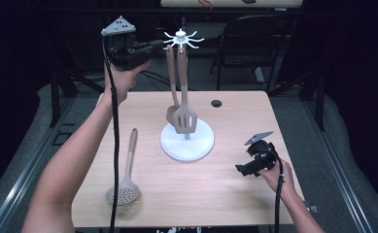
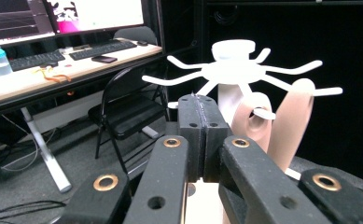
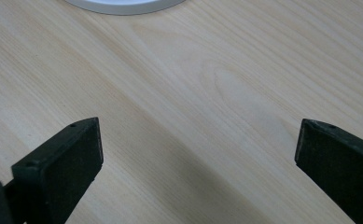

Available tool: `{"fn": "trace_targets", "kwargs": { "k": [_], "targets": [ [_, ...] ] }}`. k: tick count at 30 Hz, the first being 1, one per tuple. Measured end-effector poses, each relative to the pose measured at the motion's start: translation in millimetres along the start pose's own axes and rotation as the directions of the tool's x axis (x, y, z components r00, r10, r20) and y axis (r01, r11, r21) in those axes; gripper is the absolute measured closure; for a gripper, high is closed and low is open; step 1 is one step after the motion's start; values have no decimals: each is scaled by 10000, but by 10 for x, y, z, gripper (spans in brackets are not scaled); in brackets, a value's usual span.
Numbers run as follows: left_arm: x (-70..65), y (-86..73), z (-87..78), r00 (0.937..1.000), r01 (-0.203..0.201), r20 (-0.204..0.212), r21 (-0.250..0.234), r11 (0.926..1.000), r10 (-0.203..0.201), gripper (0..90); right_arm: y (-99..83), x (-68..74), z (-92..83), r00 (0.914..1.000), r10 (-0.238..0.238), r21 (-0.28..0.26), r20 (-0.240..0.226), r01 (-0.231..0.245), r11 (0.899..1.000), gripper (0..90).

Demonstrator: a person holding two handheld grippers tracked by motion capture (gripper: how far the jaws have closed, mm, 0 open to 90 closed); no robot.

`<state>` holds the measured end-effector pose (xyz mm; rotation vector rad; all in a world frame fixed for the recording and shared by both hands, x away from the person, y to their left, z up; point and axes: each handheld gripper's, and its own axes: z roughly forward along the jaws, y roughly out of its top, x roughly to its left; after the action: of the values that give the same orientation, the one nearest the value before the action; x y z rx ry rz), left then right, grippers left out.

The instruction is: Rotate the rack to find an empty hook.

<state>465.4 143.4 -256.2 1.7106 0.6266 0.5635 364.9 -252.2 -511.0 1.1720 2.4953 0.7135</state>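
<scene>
A: High view. Left gripper is up beside the rack top, level with the hooks. Two utensils hang there: a spatula and a spoon behind it. A skimmer lies flat on the surface, near left, well apart from the base.

B: Right side?

A: Right gripper rests low on the surface, right of the base, not touching it.

B: Left gripper view?

A: Fingers pressed together, nothing between them. Hooks just ahead and above; two handle loops hang on them, right of the tips.

B: Right gripper view?

A: Fingers wide apart, bare wood between, base rim at the top edge.

B: How to do it well?

A: My read: skimmer goes up next. Grab it on the handle near the hole, bring the hole level onto a free hook, approach from the empty left side so the hung handles aren't knocked. Back the left gripper straight away first; those prongs are thin.

B: Room?

A: Plenty in the front half of the surface. Skimmer bowl sits close to the near edge, so lift it, don't drag.
</scene>
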Motion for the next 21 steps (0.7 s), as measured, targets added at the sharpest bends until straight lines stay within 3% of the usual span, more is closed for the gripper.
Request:
{"fn": "trace_targets", "kwargs": {
  "k": [6,10,14,21],
  "targets": [
    [57,17,18,9997,234,-21,-228,9995,-234,900,-2,-2,3,10000,-28,34,-47,28,10000,4],
    [49,0,-37,9999,154,-46,-206,9997,-155,900,-5,7,3,10000,5,5,-95,-5,10000,5],
    [-21,-65,-179,9998,128,187,-438,9990,-119,900,-8,-1,-7,10000,-67,82,30,67,9999,5],
    [-155,-103,-283,9986,-124,511,-531,9985,152,900,14,19,4,9999,-112,-9,-10,112,9999,5]
  ]
}}
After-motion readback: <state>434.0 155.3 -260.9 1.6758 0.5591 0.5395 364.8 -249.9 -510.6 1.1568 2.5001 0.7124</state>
